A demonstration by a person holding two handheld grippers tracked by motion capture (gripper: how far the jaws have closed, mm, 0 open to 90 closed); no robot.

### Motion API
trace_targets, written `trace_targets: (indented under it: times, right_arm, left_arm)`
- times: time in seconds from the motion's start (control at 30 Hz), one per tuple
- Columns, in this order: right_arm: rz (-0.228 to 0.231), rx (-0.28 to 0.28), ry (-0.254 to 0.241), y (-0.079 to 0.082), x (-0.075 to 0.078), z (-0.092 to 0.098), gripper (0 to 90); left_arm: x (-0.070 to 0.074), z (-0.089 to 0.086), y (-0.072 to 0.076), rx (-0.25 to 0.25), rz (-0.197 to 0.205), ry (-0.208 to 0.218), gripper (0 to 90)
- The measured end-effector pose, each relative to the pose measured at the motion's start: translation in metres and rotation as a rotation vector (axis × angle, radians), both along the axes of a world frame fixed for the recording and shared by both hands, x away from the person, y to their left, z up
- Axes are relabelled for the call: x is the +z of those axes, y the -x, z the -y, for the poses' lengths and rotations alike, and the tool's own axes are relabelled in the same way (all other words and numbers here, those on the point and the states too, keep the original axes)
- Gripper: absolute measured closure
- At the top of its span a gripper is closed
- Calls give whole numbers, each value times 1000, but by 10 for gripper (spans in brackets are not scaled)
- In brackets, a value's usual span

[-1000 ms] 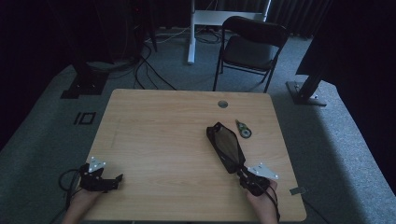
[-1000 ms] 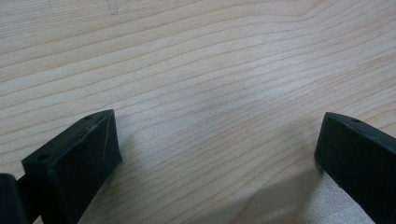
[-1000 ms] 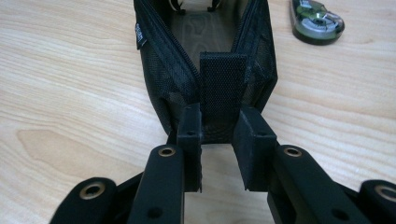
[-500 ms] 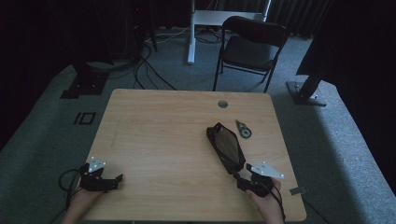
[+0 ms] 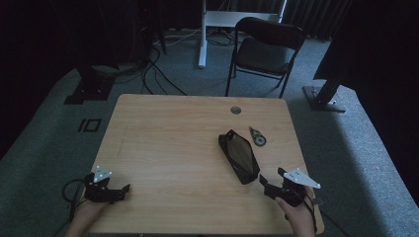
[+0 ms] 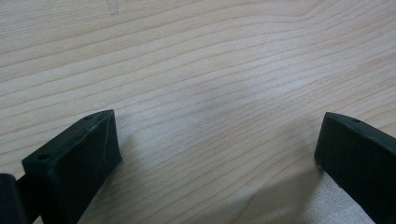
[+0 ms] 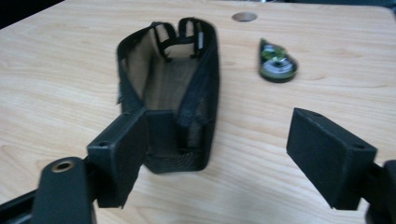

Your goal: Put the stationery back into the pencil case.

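High view — black pouch [image 5: 239, 156] open on the counter [image 5: 168, 143], right gripper [image 5: 272, 188] just behind its near end, left gripper [image 5: 120, 190] well apart, tape dispenser [image 5: 257, 137] beside the pouch; left gripper view — fingers [image 6: 77, 156] spread over bare wood; right gripper view — fingers [image 7: 122, 149] just opened wide, pouch [image 7: 173, 88] free ahead of them.

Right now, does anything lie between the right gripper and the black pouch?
Nothing visible does. The right gripper, jaws just opened with nothing between them, faces the open pouch directly; the small round tape dispenser lies off to the side.
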State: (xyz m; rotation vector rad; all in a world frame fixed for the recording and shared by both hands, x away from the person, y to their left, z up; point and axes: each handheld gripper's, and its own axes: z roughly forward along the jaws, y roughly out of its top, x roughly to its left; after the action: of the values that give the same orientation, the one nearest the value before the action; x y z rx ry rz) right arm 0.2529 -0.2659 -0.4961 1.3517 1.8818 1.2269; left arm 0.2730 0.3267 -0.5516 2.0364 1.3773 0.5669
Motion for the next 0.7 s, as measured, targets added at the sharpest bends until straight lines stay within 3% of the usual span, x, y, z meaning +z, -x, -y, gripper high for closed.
trace_targets:
  times: [0.27, 0.5, 0.7]
  right_arm:
    - [-20, -31, -8, -14, -7, 16, 173]
    - [-44, -68, 41, -33, -22, 25, 174]
    - [-53, -74, 37, -51, -31, 30, 175]
  left_arm:
    - [0, 0, 0, 0, 0, 0, 0]
    - [0, 0, 0, 0, 0, 0, 0]
    - [0, 0, 0, 0, 0, 0, 0]
